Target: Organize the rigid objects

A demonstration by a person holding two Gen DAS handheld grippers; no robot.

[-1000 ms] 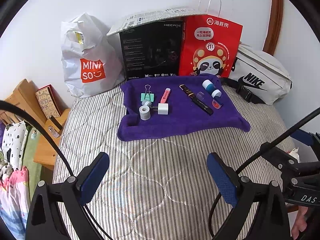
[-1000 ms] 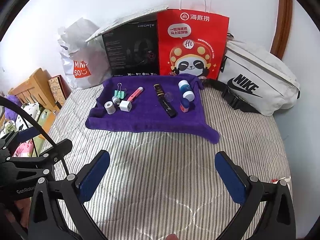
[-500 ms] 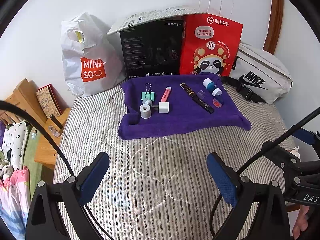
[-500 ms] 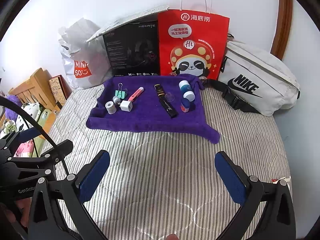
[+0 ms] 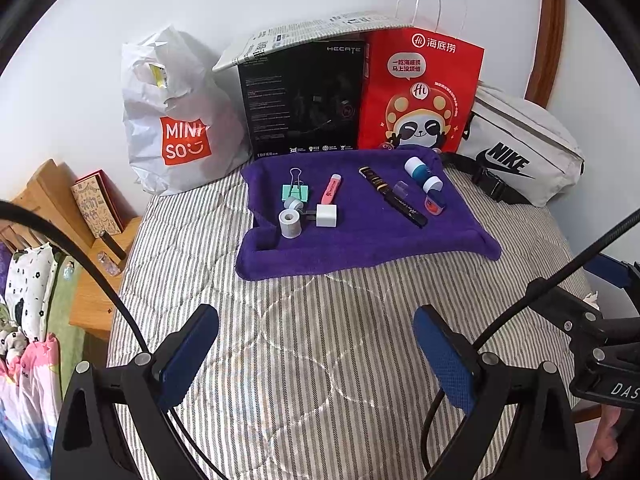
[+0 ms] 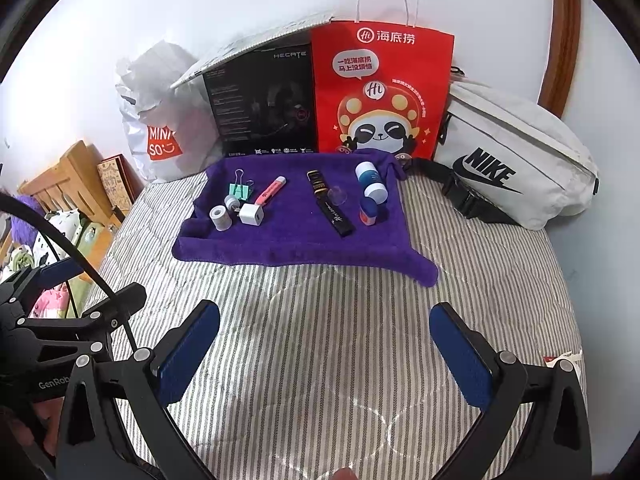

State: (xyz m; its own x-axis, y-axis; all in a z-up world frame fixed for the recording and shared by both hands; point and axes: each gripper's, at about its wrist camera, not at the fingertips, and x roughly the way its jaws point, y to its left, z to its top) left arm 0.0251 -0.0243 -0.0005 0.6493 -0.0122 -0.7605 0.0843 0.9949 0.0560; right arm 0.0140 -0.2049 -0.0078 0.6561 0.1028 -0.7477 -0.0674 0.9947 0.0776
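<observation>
Left gripper [image 5: 316, 350]: jaws spread wide, blue pads facing each other, holding nothing and touching nothing, hanging above the striped bed [image 5: 320, 360].
Right gripper [image 6: 324, 346]: jaws equally wide apart, empty, over the same quilt; its black frame also shows at the right edge of the left view.
Purple towel [image 5: 360, 236]: lies flat on the bed, well ahead of both pairs of jaws, its near edge rumpled.
Tape rolls [image 5: 291, 223]: two small grey-white rolls at the towel's near left, one touching the other.
White charger cube [image 5: 327, 215]: just right of the rolls, ahead and slightly left of the left jaws' gap.
Black pen-like stick [image 5: 394, 197]: lies diagonally mid-towel, gold band at its far end.
Blue-and-red small item [image 5: 435, 202]: right of the stick.
Green binder clip [image 5: 296, 190]: behind the rolls, wire handles pointing away.
Pink highlighter [image 5: 331, 189]: right of the clip, lying lengthwise.
White-and-blue bottle [image 5: 422, 174]: on its side at the far right.
Backdrop: white Miniso bag [image 5: 176, 120], black box [image 5: 304, 100], red panda bag [image 5: 420, 92], white Nike pouch [image 5: 520, 148] along the wall beyond the towel.
</observation>
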